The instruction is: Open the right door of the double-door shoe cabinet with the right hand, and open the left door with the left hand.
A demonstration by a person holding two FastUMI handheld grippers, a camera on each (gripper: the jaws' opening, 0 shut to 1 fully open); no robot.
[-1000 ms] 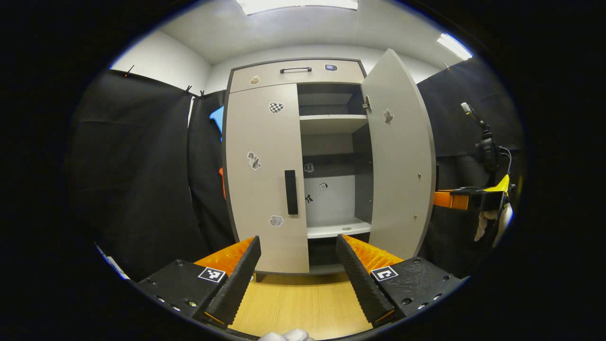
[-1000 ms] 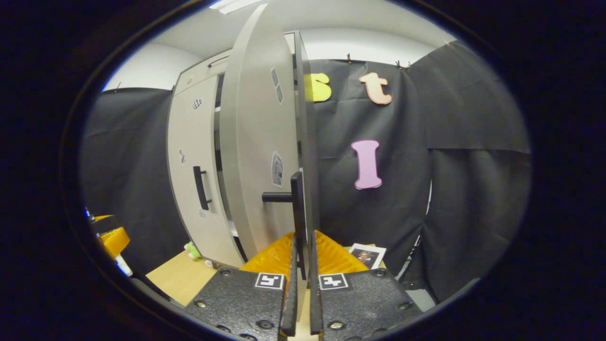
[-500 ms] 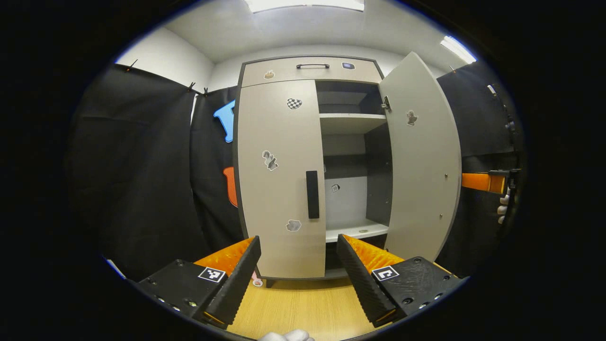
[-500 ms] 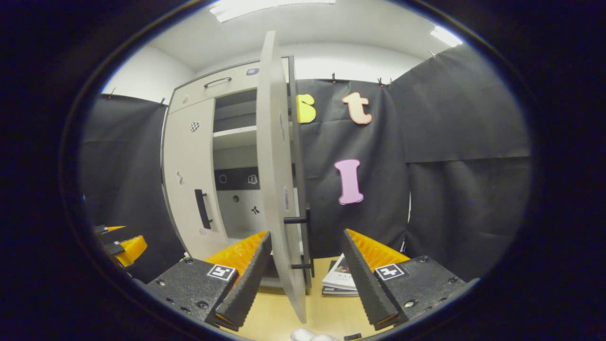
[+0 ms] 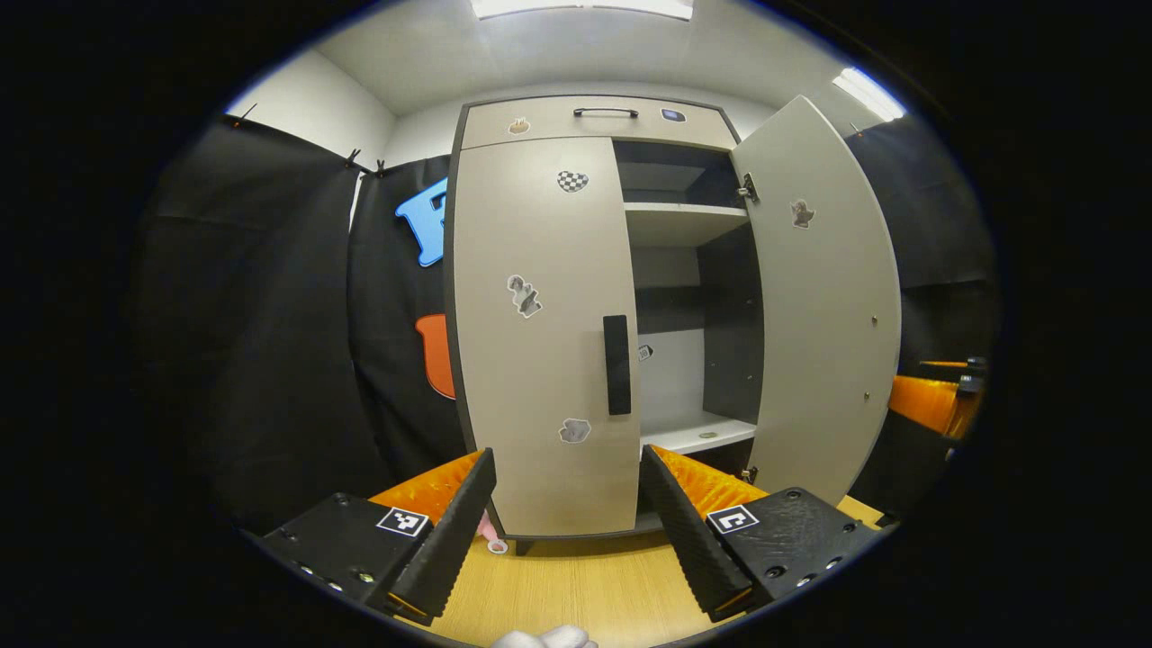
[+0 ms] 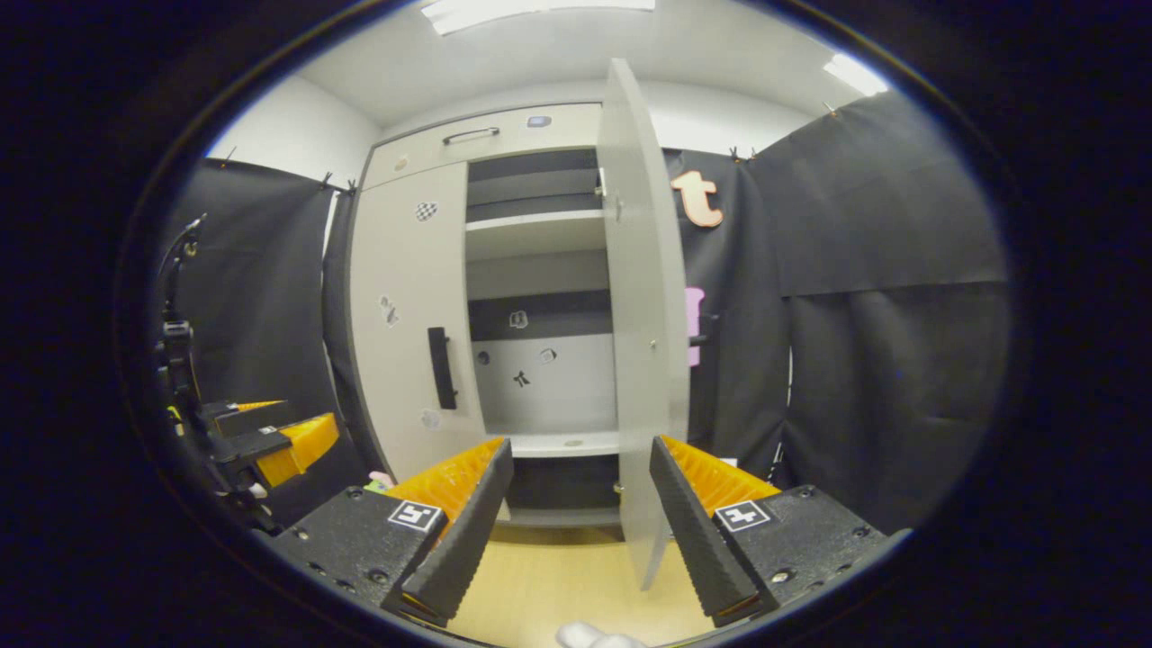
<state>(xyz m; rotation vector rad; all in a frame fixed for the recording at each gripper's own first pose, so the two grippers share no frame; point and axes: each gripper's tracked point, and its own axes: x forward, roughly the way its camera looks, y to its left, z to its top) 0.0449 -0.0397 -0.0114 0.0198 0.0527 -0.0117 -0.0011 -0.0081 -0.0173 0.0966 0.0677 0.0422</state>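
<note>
Black cloth walls the booth behind the cabinet. Left gripper gapes, empty, near the shut left door; right gripper gapes too, by the open right door. Stiff hinged panel: clamp its vertical bar handle. Right gripper view shows that handle standing proud.

1. No word, brand or number is showing legibly on the shoe cabinet.
2. Its small stickers are showing shapes only, with no lettering to read.
3. A small dark badge on the top drawer front is staying too blurred to read.
4. Square black-and-white code markers are sitting on the left gripper and the right gripper, carrying patterns, not letters.
</note>
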